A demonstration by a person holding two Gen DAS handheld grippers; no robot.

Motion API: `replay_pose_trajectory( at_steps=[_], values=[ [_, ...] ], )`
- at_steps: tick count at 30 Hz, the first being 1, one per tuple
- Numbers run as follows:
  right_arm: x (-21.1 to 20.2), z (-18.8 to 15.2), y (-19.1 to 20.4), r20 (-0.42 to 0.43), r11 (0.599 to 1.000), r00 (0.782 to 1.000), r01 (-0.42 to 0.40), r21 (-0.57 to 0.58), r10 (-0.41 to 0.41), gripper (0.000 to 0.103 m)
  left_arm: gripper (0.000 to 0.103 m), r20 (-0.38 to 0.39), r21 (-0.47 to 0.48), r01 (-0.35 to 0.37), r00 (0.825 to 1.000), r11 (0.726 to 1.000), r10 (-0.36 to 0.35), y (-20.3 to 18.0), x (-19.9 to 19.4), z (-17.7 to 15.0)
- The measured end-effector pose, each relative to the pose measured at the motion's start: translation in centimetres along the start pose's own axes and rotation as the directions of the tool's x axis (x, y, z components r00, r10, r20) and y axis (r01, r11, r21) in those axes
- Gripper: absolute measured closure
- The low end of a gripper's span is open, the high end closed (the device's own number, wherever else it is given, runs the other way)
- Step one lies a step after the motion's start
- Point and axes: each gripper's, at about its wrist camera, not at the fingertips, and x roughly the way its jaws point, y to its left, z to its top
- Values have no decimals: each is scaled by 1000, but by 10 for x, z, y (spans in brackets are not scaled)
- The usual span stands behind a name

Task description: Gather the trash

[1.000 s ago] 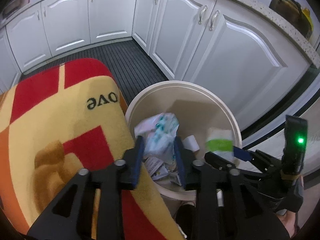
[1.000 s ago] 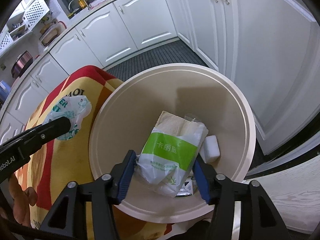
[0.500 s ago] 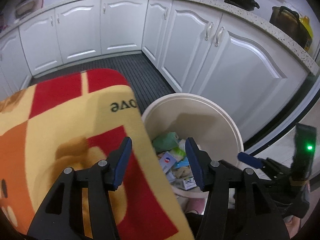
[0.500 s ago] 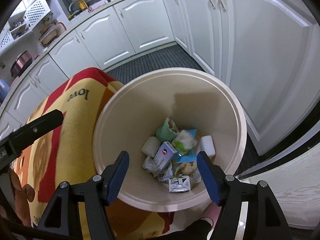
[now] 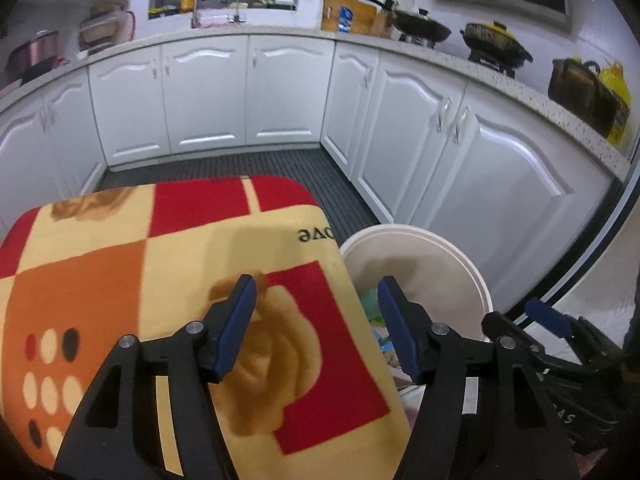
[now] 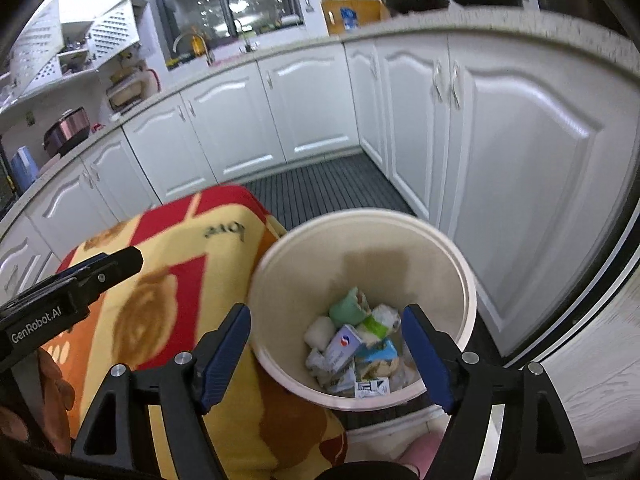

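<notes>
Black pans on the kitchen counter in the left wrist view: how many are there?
2. One black wok stands beside the wooden board; one black pan with a yellow rim stands to its right. Others may be hidden.

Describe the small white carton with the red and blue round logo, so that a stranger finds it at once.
Look into the cream round bin beside the red and yellow blanket. In its trash pile, the carton lies tilted at the middle, below a green wad. Only it bears a red and blue circle.
</notes>
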Motion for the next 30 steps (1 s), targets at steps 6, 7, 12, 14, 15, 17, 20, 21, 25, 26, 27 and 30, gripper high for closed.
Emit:
replay_pose_trajectory(
  at_steps=[6,7,12,14,15,17,20,21,25,26,27,30],
  values=[
    [-36,4,23,110,1000,994,4,-28,-1,16,41,67,-15,-27,997,1000,28,15,-37,-4],
    [-43,5,27,126,999,992,5,-32,-1,16,41,83,-18,-32,996,999,33,18,-44,-5],
    [-65,9,41,181,999,983,2,-41,6,14,41,152,-26,-77,985,997,80,28,-75,-8],
    [-72,9,47,202,999,979,1,-46,8,13,41,172,-31,-77,982,997,82,31,-85,-10],
    [-76,8,51,213,999,977,4,-51,7,13,41,184,-36,-80,979,996,86,33,-90,-12],
    [-80,7,56,220,998,976,11,-60,3,13,41,205,-49,-80,975,996,89,37,-98,-14],
    [-84,6,61,227,997,974,11,-76,7,12,41,233,-65,-80,968,995,93,42,-109,-16],
    [-87,5,63,231,997,973,12,-79,7,12,41,241,-67,-84,966,994,98,43,-112,-16],
    [-97,5,66,259,996,966,12,-92,12,12,41,266,-67,-102,957,993,116,46,-121,-16],
    [-99,5,67,265,996,964,12,-93,13,11,41,272,-66,-105,955,992,119,46,-124,-17],
    [-101,5,68,273,996,962,11,-93,15,10,41,277,-64,-108,953,992,122,47,-126,-18],
    [-106,4,70,296,996,955,11,-93,17,7,41,294,-49,-128,946,991,137,45,-130,-21]
  ],
)
